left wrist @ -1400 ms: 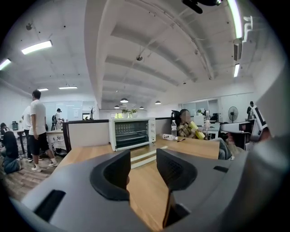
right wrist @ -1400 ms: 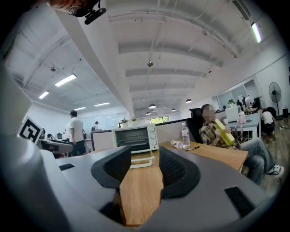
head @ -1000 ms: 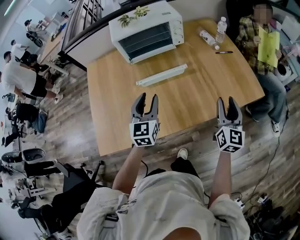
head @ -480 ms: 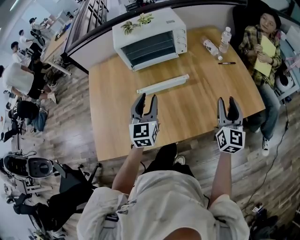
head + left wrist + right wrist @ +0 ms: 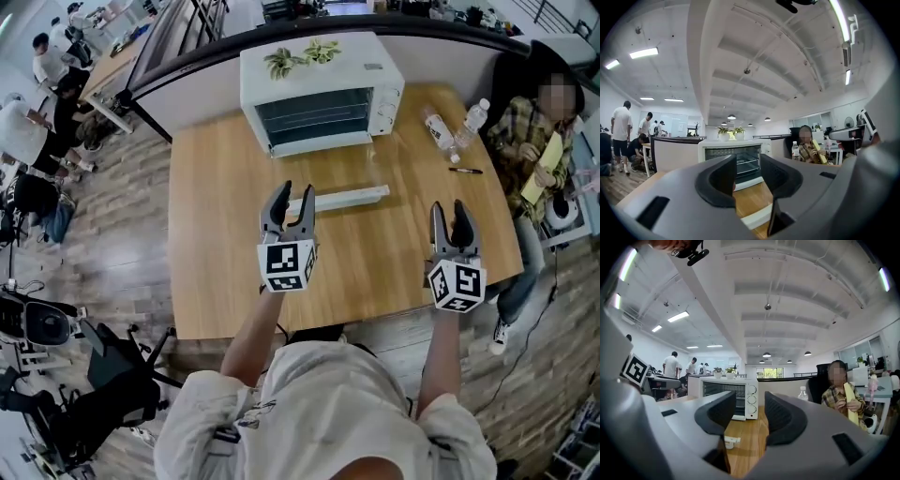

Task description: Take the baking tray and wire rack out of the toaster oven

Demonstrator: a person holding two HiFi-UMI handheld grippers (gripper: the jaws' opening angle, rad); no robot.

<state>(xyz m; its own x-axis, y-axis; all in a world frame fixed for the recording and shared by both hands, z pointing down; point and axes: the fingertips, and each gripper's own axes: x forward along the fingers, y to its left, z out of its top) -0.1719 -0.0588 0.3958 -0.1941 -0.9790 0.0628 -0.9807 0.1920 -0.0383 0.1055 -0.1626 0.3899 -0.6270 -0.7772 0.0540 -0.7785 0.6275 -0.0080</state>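
Evidently approaching: the left gripper point(image 5: 289, 208) and right gripper point(image 5: 453, 225), both spread and empty, hover short of the toaster oven point(image 5: 323, 94); reaching its front comes next.

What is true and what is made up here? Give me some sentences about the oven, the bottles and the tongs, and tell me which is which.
1. The white toaster oven stands on the wooden table. True.
2. The left tongs are holding the baking tray. False: they are open and hold nothing.
3. Two little plants sit on top of the oven. True.
4. Both water bottles stand upright. False: one bottle stands, the other bottle lies on its side.
5. The right tongs are shut tight. False: their jaws stand apart, with nothing between them.
6. A long white bar lies on the table in front of the oven. True.
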